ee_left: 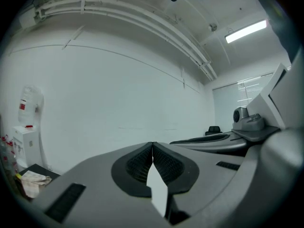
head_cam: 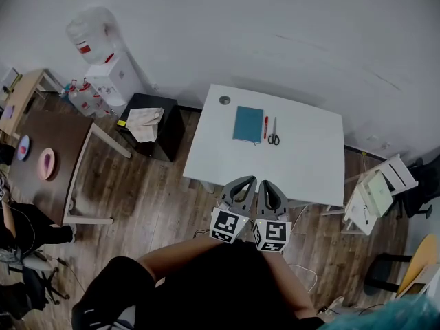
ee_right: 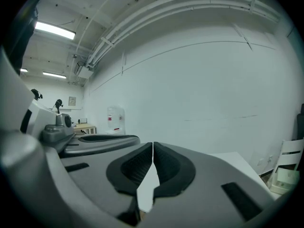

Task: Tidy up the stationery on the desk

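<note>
A white desk (head_cam: 302, 163) stands ahead of me in the head view. On its far part lie a teal notebook (head_cam: 247, 124), a red pen (head_cam: 265, 127) and a pair of scissors (head_cam: 273, 132), side by side. My left gripper (head_cam: 245, 181) and right gripper (head_cam: 267, 184) are held close together at the desk's near edge, both shut and holding nothing. The left gripper view shows its jaws (ee_left: 152, 146) closed tip to tip against the white wall. In the right gripper view the gripper (ee_right: 152, 146) is likewise closed, with a corner of the desk (ee_right: 237, 160) to the right.
A small round grey object (head_cam: 225, 100) sits at the desk's far left corner. A black cabinet with a cloth (head_cam: 146, 124) stands left of the desk, a water dispenser (head_cam: 110, 74) behind it, a brown table (head_cam: 48, 163) at the left, a white chair (head_cam: 375, 191) at the right.
</note>
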Demonstrator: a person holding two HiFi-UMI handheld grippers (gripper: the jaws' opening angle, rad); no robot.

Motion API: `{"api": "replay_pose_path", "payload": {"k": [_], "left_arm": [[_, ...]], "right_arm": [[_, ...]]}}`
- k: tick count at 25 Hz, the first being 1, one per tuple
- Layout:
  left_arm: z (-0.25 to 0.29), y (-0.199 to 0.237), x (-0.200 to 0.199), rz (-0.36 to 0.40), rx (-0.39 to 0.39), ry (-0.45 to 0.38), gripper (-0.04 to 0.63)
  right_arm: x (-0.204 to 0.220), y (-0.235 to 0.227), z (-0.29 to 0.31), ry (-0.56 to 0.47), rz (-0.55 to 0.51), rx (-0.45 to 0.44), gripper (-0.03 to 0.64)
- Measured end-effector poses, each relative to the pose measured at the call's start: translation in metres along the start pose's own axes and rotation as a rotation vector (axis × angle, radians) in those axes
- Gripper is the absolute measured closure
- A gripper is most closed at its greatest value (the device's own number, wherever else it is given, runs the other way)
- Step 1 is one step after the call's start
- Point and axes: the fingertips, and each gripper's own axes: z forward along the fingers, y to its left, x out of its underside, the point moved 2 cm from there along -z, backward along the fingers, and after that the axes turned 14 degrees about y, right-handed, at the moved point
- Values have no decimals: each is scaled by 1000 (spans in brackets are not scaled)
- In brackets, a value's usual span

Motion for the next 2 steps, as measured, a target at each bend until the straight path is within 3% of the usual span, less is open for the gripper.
{"api": "replay_pose_path", "payload": {"k": [2], "left_arm": [[-1,-1,1,-7,6,5,581]], "right_arm": [[1,-1,-1,6,-1,9,581]]}}
